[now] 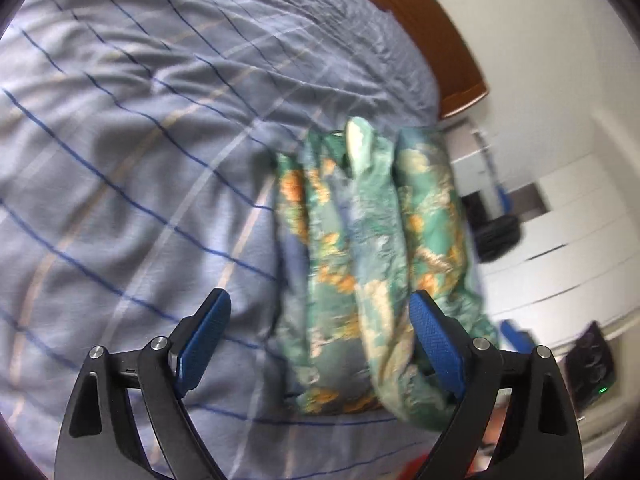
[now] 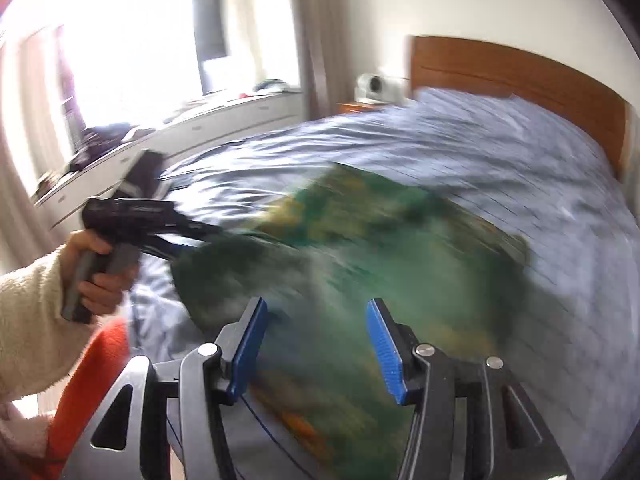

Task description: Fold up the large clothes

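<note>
I am looking over a bed (image 1: 120, 128) covered in blue striped bedding, with the green floral garment (image 1: 372, 248) lying bunched in long folds near the bed's edge on the side of the white drawers (image 1: 568, 232). My left gripper (image 1: 320, 320) is hovering just above the garment's near end, its fingers (image 1: 206, 330) spread wide with nothing between the pads. In the right wrist view my right gripper (image 2: 318, 344) is hanging over the same garment (image 2: 360, 264), which is heavily blurred there; its fingers (image 2: 384, 350) are standing partly apart and pinching nothing. A hand (image 2: 100, 276) in a cream fleece sleeve (image 2: 32, 320) is gripping the left gripper's handle at the bed's near edge, beside something orange (image 2: 100, 360). The wooden headboard (image 2: 520, 80) is closing the bed's far end, and a white dresser (image 2: 200, 128) under the bright window (image 2: 132, 40) is lining its other side.
</note>
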A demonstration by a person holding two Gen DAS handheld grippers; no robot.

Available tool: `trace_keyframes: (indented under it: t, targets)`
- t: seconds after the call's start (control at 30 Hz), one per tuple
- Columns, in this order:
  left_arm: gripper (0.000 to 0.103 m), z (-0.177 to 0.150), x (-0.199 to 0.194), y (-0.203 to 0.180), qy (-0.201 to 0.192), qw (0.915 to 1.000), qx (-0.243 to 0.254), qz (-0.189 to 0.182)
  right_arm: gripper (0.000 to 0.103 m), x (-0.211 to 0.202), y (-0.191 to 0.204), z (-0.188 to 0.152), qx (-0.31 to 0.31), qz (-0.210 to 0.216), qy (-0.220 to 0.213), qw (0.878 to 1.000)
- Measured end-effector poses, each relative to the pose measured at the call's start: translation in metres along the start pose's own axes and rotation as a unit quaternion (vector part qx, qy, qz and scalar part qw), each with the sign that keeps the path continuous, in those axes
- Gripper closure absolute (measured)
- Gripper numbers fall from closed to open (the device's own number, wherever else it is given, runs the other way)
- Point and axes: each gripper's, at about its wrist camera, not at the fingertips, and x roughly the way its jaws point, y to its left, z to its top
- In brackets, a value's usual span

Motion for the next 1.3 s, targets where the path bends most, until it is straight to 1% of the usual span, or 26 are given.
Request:
trace_keyframes:
  t: [0.03,0.1,0.13,0.2,0.3,0.43,0.47,0.5,0.53,0.57,0.6,0.67,0.7,0.77,0.83,0.87,0.9,0.93,0.97,1.0,1.03,1.07,1.1,1.23,1.27,1.3]
  targets:
    - [0.01,0.001,0.005,0.002,0.004,0.9998,-0.006,-0.02,0.05,0.016,0.01,0.003,-0.01,0.018,0.011,1.0]
    - [0.008,0.003,0.014,0.002,0.01,0.9992,-0.012,-0.036,0.05,0.049,0.03,0.003,-0.031,0.047,0.05,0.997]
    - [0.008,0.004,0.02,0.003,0.016,0.9989,-0.013,-0.043,0.05,0.063,0.039,0.0,-0.043,0.045,0.066,0.996]
    - [0.007,0.007,0.031,0.001,0.029,0.9985,-0.009,-0.045,0.048,0.084,0.058,-0.012,-0.074,0.02,0.087,0.993]
    - [0.006,0.011,0.047,-0.009,0.038,0.9984,0.018,-0.038,0.048,0.092,0.072,-0.025,-0.095,-0.009,0.085,0.992]
    - [0.005,0.023,0.071,-0.04,0.049,0.996,0.075,-0.011,0.048,0.091,0.074,-0.031,-0.099,-0.015,0.085,0.991]
    - [0.001,0.025,0.078,-0.046,0.053,0.9949,0.086,0.003,0.048,0.091,0.075,-0.032,-0.1,-0.016,0.086,0.991]
    - [0.0,0.026,0.087,-0.054,0.06,0.9926,0.102,0.028,0.048,0.09,0.076,-0.033,-0.103,-0.017,0.085,0.991]
    - [0.0,0.027,0.099,-0.061,0.073,0.9878,0.124,0.059,0.048,0.09,0.077,-0.033,-0.104,-0.018,0.084,0.991]
    - [0.0,0.027,0.107,-0.064,0.079,0.9841,0.14,0.075,0.048,0.09,0.079,-0.033,-0.104,-0.019,0.084,0.991]
    - [0.0,0.029,0.112,-0.064,0.085,0.9822,0.147,0.081,0.048,0.088,0.078,-0.033,-0.099,-0.02,0.085,0.991]
    - [0.0,0.035,0.114,-0.056,0.094,0.9858,0.122,0.067,0.049,0.079,0.073,-0.031,-0.076,-0.013,0.082,0.994]
    - [0.0,0.037,0.113,-0.052,0.095,0.9871,0.113,0.061,0.05,0.068,0.07,-0.029,-0.06,-0.005,0.079,0.995]
    - [0.0,0.036,0.113,-0.048,0.098,0.987,0.113,0.058,0.048,0.042,0.054,-0.028,-0.022,0.019,0.073,0.997]
    - [0.0,0.036,0.114,-0.044,0.1,0.9879,0.106,0.053,0.035,0.012,0.028,-0.031,0.027,0.031,0.051,0.998]
    - [0.0,0.035,0.113,-0.042,0.101,0.9881,0.104,0.052,0.025,-0.005,0.007,-0.037,0.063,0.022,0.036,0.997]
    - [0.0,0.034,0.112,-0.041,0.103,0.9879,0.104,0.051,0.022,-0.021,-0.018,-0.045,0.106,0.01,0.019,0.994]
    - [0.0,0.032,0.112,-0.04,0.106,0.9877,0.104,0.05,0.022,-0.032,-0.044,-0.055,0.151,0.001,0.007,0.989]
    - [0.0,0.033,0.114,-0.039,0.108,0.9876,0.103,0.049,0.022,-0.035,-0.064,-0.061,0.185,-0.002,0.007,0.983]
    - [0.0,0.033,0.113,-0.034,0.109,0.9875,0.103,0.048,0.022,-0.033,-0.088,-0.071,0.224,-0.004,0.023,0.974]
    - [0.0,0.032,0.114,-0.033,0.11,0.9874,0.104,0.047,0.022,-0.026,-0.111,-0.083,0.266,-0.002,0.051,0.963]
    - [0.0,0.032,0.115,-0.033,0.11,0.9873,0.105,0.047,0.021,-0.018,-0.129,-0.094,0.305,0.017,0.07,0.95]
    - [0.0,0.032,0.114,-0.033,0.109,0.9872,0.106,0.048,0.021,-0.012,-0.137,-0.103,0.332,0.043,0.071,0.94]
    - [0.0,0.027,0.113,-0.033,0.107,0.9867,0.109,0.056,0.021,0.017,-0.155,-0.117,0.386,0.113,0.056,0.914]
    - [0.0,0.026,0.113,-0.034,0.106,0.9867,0.11,0.056,0.014,0.028,-0.16,-0.118,0.406,0.132,0.051,0.903]
    - [0.0,0.025,0.118,-0.037,0.105,0.9867,0.11,0.056,0.011,0.037,-0.163,-0.116,0.418,0.138,0.048,0.897]
